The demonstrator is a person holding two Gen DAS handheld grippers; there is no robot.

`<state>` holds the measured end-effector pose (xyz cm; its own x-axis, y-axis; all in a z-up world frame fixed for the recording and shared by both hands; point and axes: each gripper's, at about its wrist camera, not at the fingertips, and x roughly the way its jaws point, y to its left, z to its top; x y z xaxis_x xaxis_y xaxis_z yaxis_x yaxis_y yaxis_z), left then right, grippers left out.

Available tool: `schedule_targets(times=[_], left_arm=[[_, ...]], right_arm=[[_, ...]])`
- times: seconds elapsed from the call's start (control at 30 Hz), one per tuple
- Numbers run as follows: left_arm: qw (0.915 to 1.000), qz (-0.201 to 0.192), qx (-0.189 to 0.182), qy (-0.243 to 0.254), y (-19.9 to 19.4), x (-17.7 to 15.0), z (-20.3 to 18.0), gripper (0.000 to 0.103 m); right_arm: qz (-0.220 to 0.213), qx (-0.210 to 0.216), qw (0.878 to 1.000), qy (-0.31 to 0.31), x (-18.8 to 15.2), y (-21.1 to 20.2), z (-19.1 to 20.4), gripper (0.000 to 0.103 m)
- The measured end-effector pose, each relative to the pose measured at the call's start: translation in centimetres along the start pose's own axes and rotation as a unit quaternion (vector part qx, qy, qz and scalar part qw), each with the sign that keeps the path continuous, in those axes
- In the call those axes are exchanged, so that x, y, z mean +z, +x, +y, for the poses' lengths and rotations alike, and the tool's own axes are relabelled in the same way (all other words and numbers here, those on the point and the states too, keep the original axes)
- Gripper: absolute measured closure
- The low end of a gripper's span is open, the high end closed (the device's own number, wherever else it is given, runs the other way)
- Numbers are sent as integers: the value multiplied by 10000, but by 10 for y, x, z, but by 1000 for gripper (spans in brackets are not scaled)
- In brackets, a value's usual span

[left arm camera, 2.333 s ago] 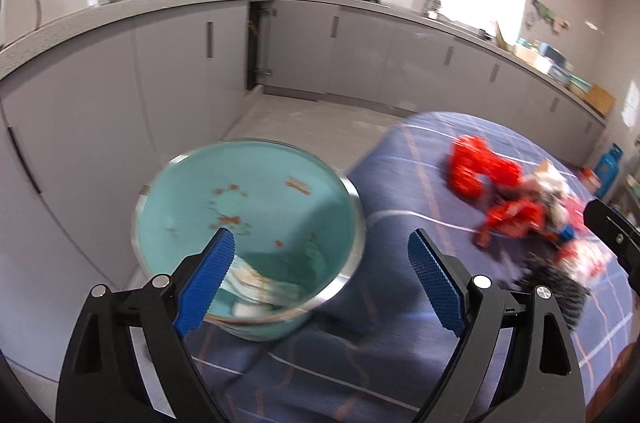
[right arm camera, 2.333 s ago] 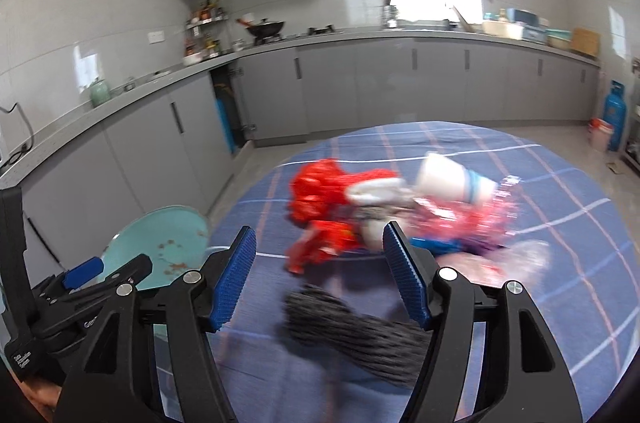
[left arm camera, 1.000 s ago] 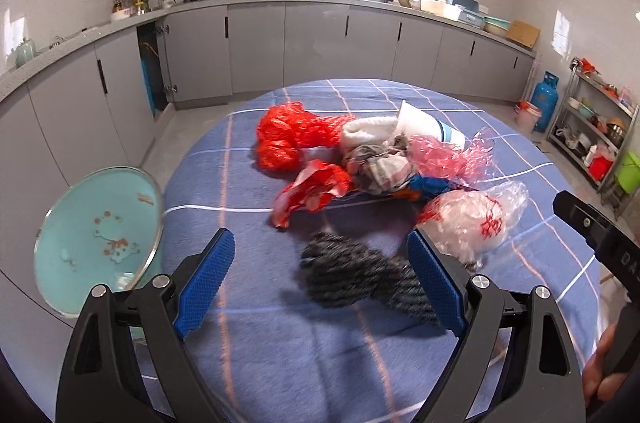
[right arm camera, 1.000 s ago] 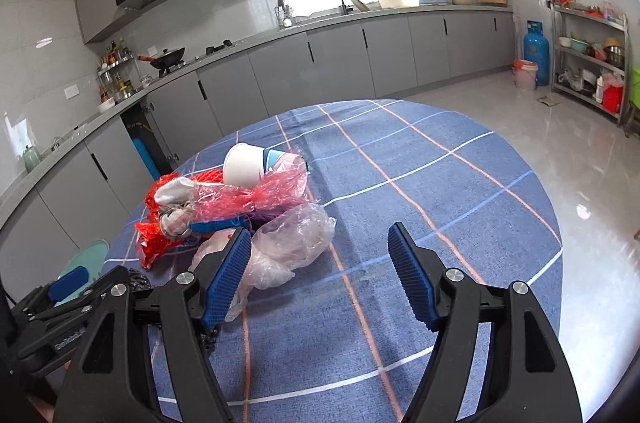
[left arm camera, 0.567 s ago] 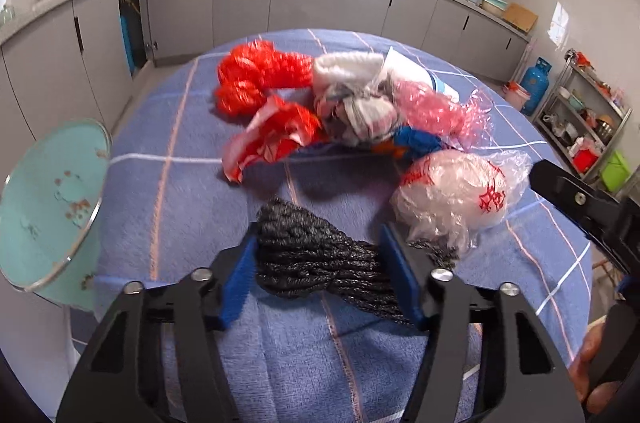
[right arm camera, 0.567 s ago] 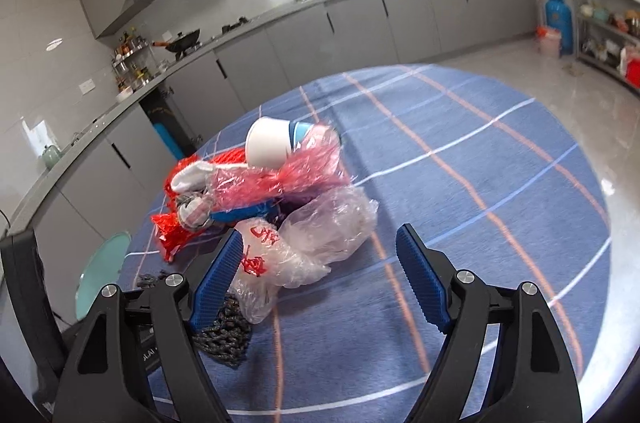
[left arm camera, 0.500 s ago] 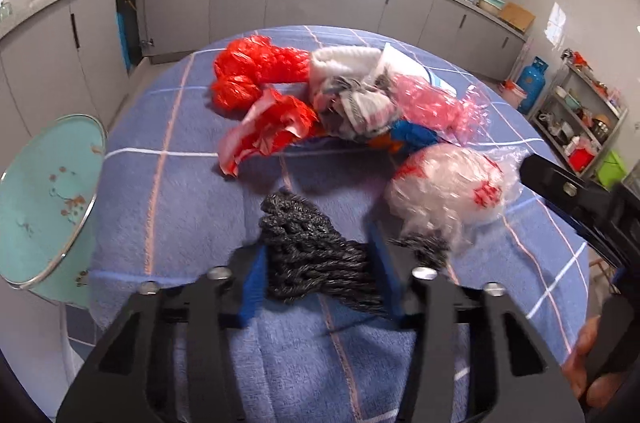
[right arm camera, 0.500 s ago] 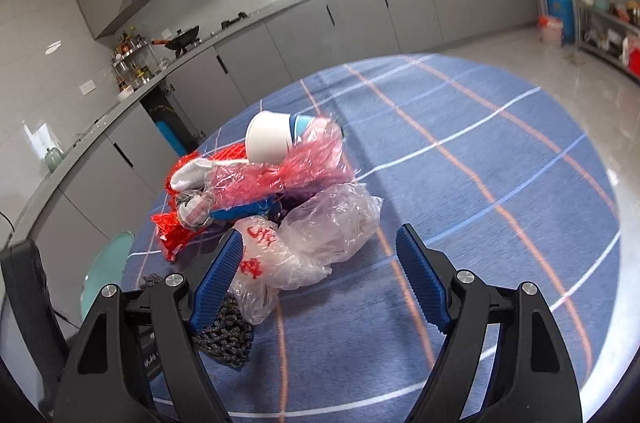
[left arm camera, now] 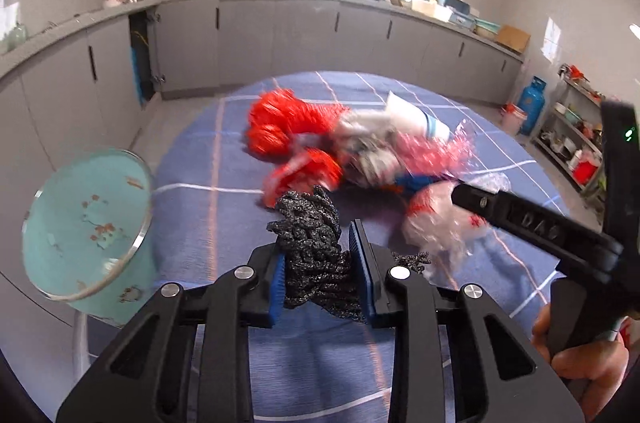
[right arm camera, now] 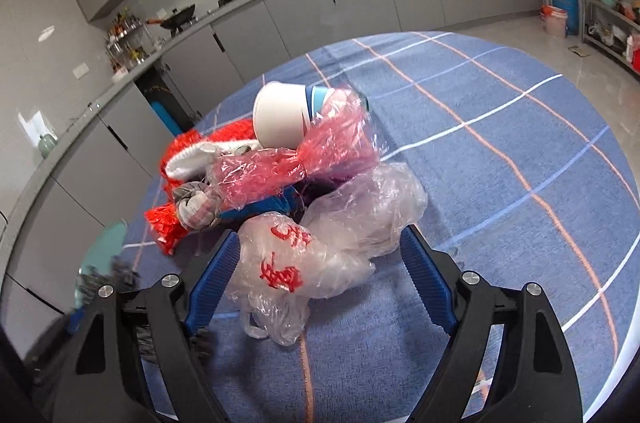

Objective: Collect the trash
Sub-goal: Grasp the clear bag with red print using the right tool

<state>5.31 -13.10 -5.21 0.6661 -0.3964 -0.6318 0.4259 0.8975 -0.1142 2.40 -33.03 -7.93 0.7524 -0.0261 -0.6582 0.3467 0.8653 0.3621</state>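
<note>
Left wrist view: we have the left gripper (left arm camera: 317,265), jaws just closing, clenched on the dark knitted yarn bundle (left arm camera: 310,231), teal metal bin (left arm camera: 86,227) waiting beside the desk (left arm camera: 208,215); right gripper (right arm camera: 320,281) straddles, released and widening, the clear crumpled plastic bag (right arm camera: 320,247), pile uncollected.

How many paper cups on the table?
1. The white cup lies on its side behind the pink wrap, touching it. Others may be hidden underneath.
</note>
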Motion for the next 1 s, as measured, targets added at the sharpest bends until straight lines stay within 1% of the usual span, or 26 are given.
schedule_targets(times=[0.03,0.07,0.1,0.13,0.17,0.2,0.33,0.4,0.53,0.63,0.73,0.83,1.0], left_arm=[[10000,-60,48,-9,-4,1,2,74],[9999,-95,68,-34,-6,2,3,74],[9999,-112,68,-72,-8,2,6,74],[9998,-125,63,-135,-10,4,8,74],[9997,-137,66,-164,-12,3,11,74],[9997,-152,76,-192,-13,4,13,74],[9991,-220,85,-341,-22,6,23,74],[9989,-251,90,-382,-26,5,26,74],[9984,-353,80,-445,-35,7,32,74],[9977,-403,76,-533,-39,8,35,74],[9973,-430,94,-587,-42,9,40,74],[9965,-520,205,-615,-49,12,46,74],[9943,-655,440,-721,-59,15,63,74]], right_arm=[[17,-7,10000,-7,0,2,0,30],[37,-33,10000,-40,-1,3,1,41],[51,-25,10000,-74,-2,4,2,44],[61,-9,9999,-121,-2,4,3,51],[62,-6,9999,-143,-1,3,3,62],[74,50,9998,-172,-1,2,4,67],[48,69,9996,-259,-3,-7,6,76],[-14,60,9996,-271,-4,-15,8,77],[-427,12,9984,-363,-2,-44,13,77],[-822,22,9952,-527,1,-67,23,77],[-1146,35,9909,-702,2,-82,34,77],[-1248,114,9882,-881,2,-88,47,77],[-1192,316,9870,-1027,3,-82,66,77]])
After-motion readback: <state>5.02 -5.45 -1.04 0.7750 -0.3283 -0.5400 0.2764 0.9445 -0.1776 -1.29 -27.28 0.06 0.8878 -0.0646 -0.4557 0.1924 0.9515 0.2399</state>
